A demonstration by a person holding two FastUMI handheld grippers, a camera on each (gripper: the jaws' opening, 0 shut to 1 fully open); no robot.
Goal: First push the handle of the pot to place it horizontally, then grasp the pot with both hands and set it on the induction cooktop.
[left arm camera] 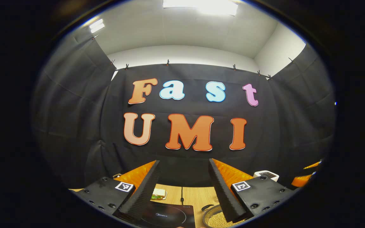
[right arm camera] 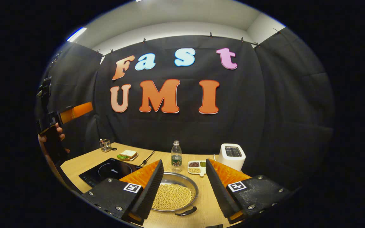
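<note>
Both views face the booth's back wall from above the table (sharing cooktop and pot).

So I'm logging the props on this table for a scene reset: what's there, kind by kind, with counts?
Pot of beans: 1
Induction cooktop: 1
Toaster: 1
Water bottle: 1
Divided dish of beans: 1
Sandwich on a plate: 1
Glass cup: 1
Total: 7

silver pot, black cooktop, white toaster
</note>
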